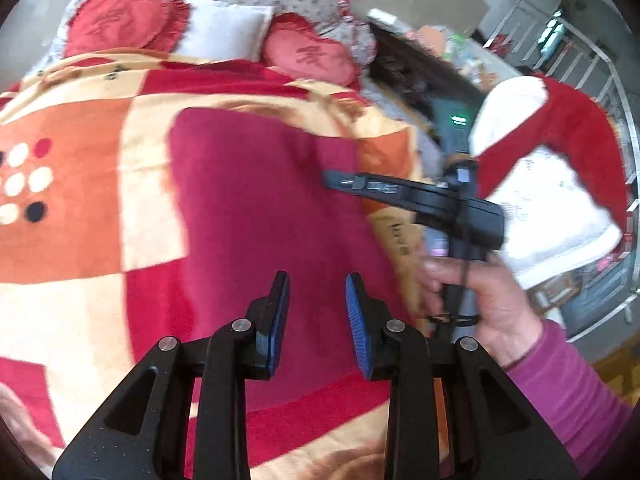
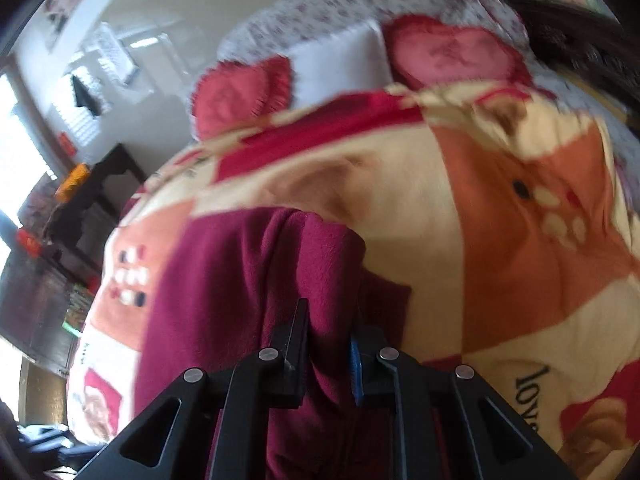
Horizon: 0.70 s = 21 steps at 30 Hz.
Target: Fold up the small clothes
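The dark maroon fleece garment (image 2: 256,304) lies spread on the red, orange and cream patterned blanket (image 2: 520,272) that covers the bed. In the right wrist view part of it rises in soft vertical folds toward the camera, and the right gripper (image 2: 329,354) is clenched on that gathered cloth, which fills the narrow gap between its jaws. In the left wrist view the same garment (image 1: 256,208) shows as a broad flat maroon panel on the blanket (image 1: 80,240), with a straight far edge and a square corner. The left gripper (image 1: 317,320) hovers above this panel with its blue-padded jaws parted and nothing between them.

By my reading, the folding is at an early or middle stage: the garment is laid out and one part is pinched up, but no finished compact bundle can be seen. The lifted part still has to be carried over and laid down, and further folds probably remain.

Beyond the garment, two red heart-shaped cushions (image 1: 120,20) and a white pillow (image 1: 224,28) sit at the head of the bed. A red and white fleece piece (image 1: 560,184) lies off to the right; whether it is folded or waiting its turn I cannot tell.
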Each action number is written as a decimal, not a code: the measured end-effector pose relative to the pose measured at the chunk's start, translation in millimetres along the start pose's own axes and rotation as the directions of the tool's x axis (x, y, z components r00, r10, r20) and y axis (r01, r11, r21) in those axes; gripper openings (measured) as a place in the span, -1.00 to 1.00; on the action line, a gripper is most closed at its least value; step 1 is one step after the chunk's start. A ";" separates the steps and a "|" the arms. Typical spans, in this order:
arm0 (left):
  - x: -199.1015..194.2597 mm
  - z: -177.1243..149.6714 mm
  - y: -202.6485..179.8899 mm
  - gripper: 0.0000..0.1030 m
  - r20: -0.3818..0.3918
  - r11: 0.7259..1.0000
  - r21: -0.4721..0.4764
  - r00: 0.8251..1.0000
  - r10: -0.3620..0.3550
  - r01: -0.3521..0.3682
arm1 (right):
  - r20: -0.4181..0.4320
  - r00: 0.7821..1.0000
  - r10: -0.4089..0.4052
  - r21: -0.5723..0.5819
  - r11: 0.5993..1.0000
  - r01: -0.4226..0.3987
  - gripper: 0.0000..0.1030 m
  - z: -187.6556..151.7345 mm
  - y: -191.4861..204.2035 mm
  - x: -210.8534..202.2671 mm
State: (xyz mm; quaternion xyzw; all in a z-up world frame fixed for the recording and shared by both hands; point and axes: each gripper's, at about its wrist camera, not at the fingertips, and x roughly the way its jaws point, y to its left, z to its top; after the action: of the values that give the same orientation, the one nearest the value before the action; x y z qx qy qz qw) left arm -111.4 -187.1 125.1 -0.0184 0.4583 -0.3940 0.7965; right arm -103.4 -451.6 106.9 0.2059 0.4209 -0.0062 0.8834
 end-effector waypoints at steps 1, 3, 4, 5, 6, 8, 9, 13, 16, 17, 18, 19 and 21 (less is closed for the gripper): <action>2.2 -1.0 4.5 -0.46 -0.005 1.000 -0.002 1.000 0.016 -0.016 | 0.015 1.000 -0.003 0.013 1.000 0.002 -0.62 -1.7 -2.8 -1.7; 7.6 -5.5 13.7 -0.46 -0.030 0.998 -0.009 0.998 0.055 -0.056 | 0.018 1.000 -0.009 0.034 0.999 0.009 -0.30 -2.4 -4.7 -10.7; 11.7 -7.2 19.5 -0.46 -0.047 0.997 -0.021 0.997 0.068 -0.069 | 0.012 0.999 -0.034 0.046 0.998 0.033 -0.04 -3.2 -5.1 -18.5; 14.3 -8.6 23.3 -0.46 -0.053 0.997 -0.027 0.996 0.071 -0.073 | 0.014 0.999 -0.038 0.054 0.998 0.037 -0.01 -4.8 -5.4 -25.9; 15.6 -10.8 25.9 -0.46 -0.053 0.996 -0.028 0.996 0.078 -0.080 | 0.021 1.000 -0.013 0.057 0.998 0.011 -0.01 -8.2 -4.5 -36.5; 16.7 -13.6 26.1 -0.42 -0.049 0.996 -0.019 0.995 0.088 -0.089 | 0.017 0.999 0.047 0.021 0.999 -0.047 -0.01 -18.6 6.2 -57.3; 17.4 -13.9 25.8 -0.40 -0.048 0.996 -0.015 0.995 0.091 -0.092 | 0.017 0.998 0.054 -0.009 0.999 -0.054 -0.01 -23.2 12.6 -63.3; 23.0 -15.7 22.8 -0.23 -0.045 0.995 0.004 0.994 0.098 -0.098 | 0.012 0.998 0.066 -0.157 0.986 -0.063 -0.03 -52.7 43.7 -78.5; 29.5 -13.5 21.5 -0.16 -0.047 0.995 0.006 0.993 0.104 -0.104 | -0.046 0.999 0.005 -0.239 0.971 -0.016 -0.11 -71.0 56.2 -60.1; 32.4 -13.3 21.4 -0.14 -0.049 0.994 0.008 0.993 0.107 -0.107 | -0.047 0.998 -0.042 -0.265 0.964 0.028 -0.12 -74.4 56.7 -53.0; 33.3 -12.8 20.2 -0.13 -0.050 0.994 0.009 0.993 0.108 -0.108 | -0.053 0.994 -0.092 -0.284 0.956 0.073 -0.14 -77.0 54.2 -43.5; 35.6 -12.8 20.2 -0.13 -0.053 0.994 0.010 0.993 0.106 -0.106 | -0.070 0.992 -0.103 -0.271 0.959 0.081 -0.14 -77.1 47.9 -34.4; 41.6 -12.4 19.8 -0.13 -0.058 0.994 0.013 0.993 0.107 -0.106 | -0.089 0.991 -0.098 -0.232 0.970 0.075 -0.12 -76.0 34.4 -21.8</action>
State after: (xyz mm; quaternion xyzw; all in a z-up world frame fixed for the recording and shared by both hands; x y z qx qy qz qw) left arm -97.3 -196.1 80.4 0.0213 0.4797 -0.3536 0.8028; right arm -167.4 -395.6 92.8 0.0849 0.4711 0.0141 0.8779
